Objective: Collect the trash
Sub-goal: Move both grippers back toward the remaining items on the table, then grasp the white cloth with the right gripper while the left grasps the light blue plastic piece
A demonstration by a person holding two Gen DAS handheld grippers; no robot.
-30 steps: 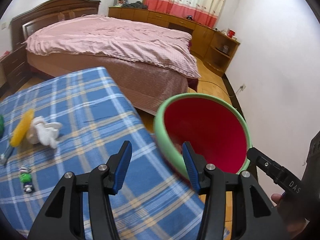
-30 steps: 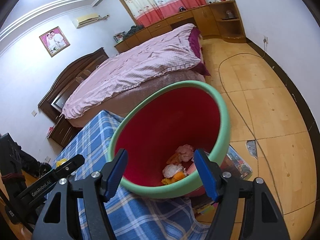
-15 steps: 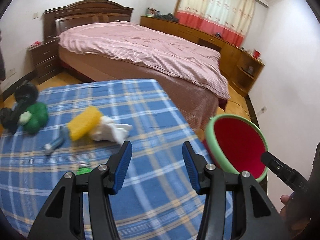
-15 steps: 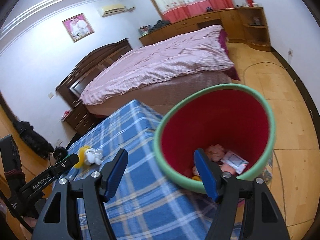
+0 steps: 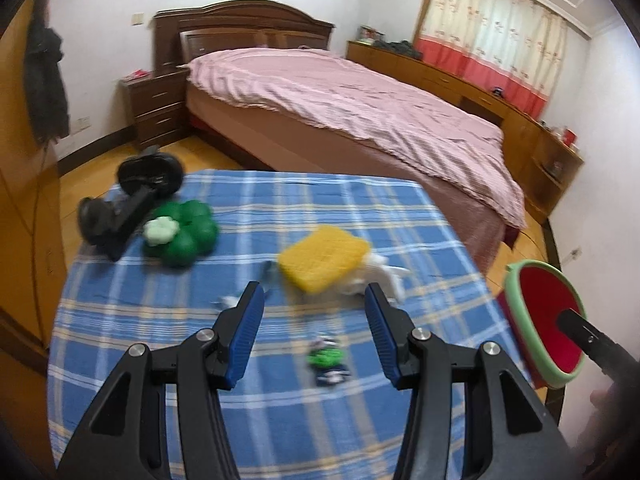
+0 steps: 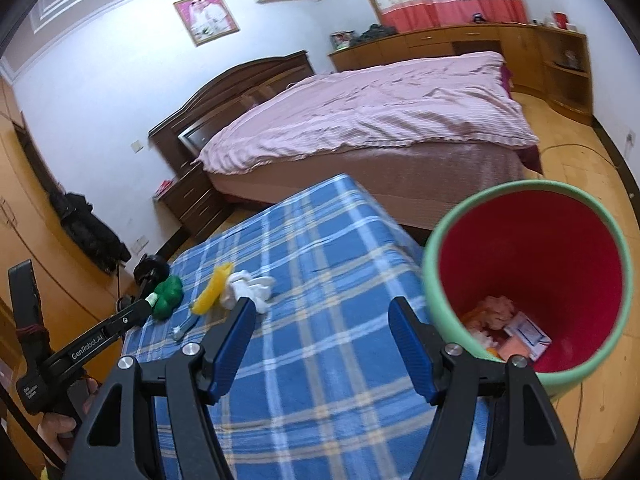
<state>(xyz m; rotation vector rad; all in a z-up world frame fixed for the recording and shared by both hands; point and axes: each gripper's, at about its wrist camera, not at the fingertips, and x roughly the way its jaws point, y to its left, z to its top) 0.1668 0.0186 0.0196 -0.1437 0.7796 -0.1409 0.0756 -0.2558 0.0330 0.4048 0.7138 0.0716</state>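
Observation:
My left gripper (image 5: 313, 292) hangs open and empty over a table with a blue plaid cloth (image 5: 320, 200). Just beyond its fingertips lie a yellow sponge (image 5: 324, 258) and a crumpled white tissue (image 5: 378, 276). A small green and blue wrapper (image 5: 328, 360) lies below, between the fingers but untouched. My right gripper (image 6: 322, 308) is also open and empty, above the cloth (image 6: 320, 240) near the table's right edge. A red bin with a green rim (image 6: 430, 272) stands just right of it, with scraps (image 6: 508, 328) at the bottom. The sponge (image 6: 212, 288) and tissue (image 6: 248, 284) lie farther left.
A green plush toy (image 5: 184, 232), a black dumbbell-like object (image 5: 132, 196) and a small tube (image 6: 186, 326) sit on the table's far left. Behind the table stands a bed with a pink cover (image 5: 360, 104). The bin (image 5: 516, 292) stands off the table's right edge on the wooden floor.
Both grippers have swung left, away from the bin and over the table. The bin has slid to the right of both views, and the sponge and tissue now sit ahead of the left gripper.

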